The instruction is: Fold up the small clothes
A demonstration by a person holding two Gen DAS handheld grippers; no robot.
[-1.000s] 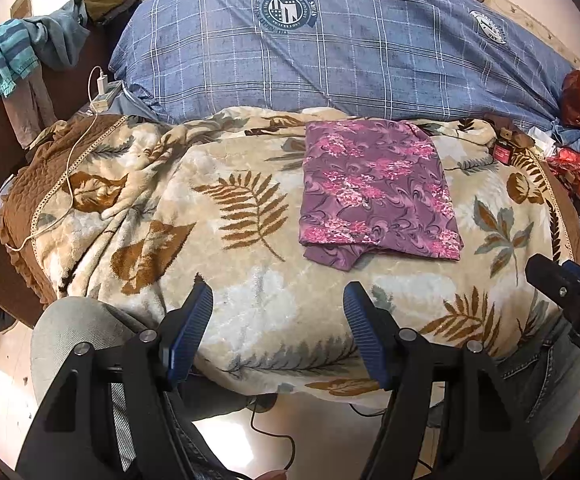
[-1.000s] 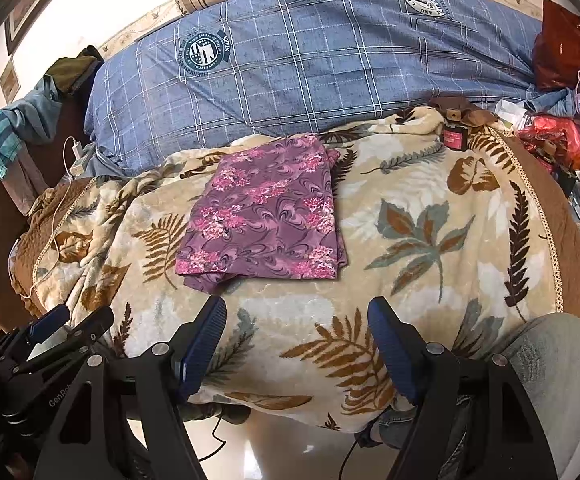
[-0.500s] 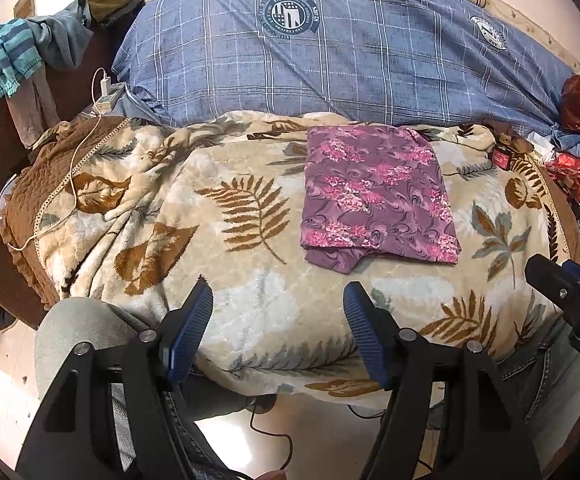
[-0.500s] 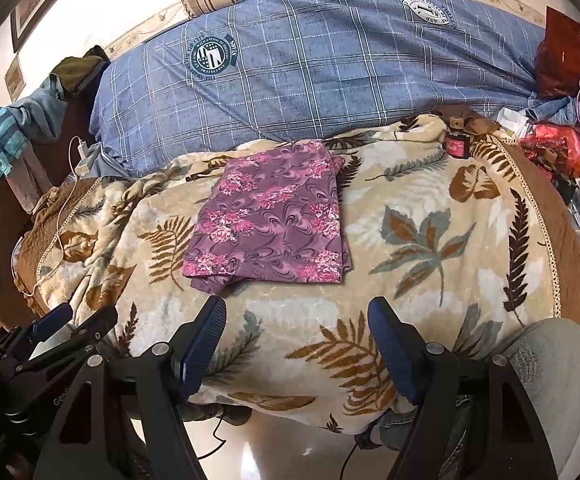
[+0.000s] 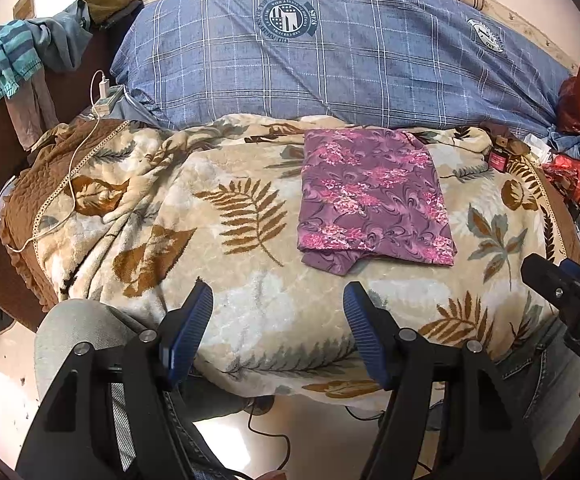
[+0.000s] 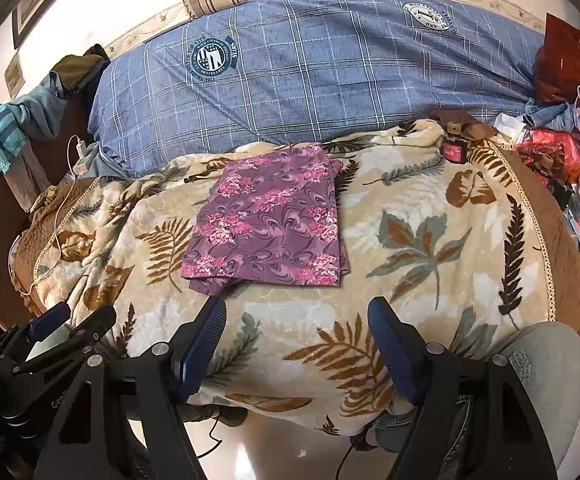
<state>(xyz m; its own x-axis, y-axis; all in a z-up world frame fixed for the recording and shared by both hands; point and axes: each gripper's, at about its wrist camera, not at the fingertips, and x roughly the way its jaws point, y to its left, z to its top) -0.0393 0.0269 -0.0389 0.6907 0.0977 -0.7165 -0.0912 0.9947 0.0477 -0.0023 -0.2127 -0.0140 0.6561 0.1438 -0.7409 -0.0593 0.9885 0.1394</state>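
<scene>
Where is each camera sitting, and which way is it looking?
Left wrist view: sits on the left gripper, looking down and forward over the leaf-patterned beige blanket at the folded purple floral cloth; its open jaws, a grey-clad knee and the right gripper show.
Right wrist view: sits on the right gripper, facing the same way; its open jaws, a knee and the left gripper show.
Shared: cloth, blanket, blue checked pillow.

Spotted round crest badges (image 5: 288, 19) printed on the blue plaid duvet (image 5: 370, 72), upper middle of the frame; lettering ringed them but came out too small and upside down to read. Made out "Gen" (image 6: 58, 399) on the black gripper body at lower left of the right wrist view. Nothing else legible.
</scene>
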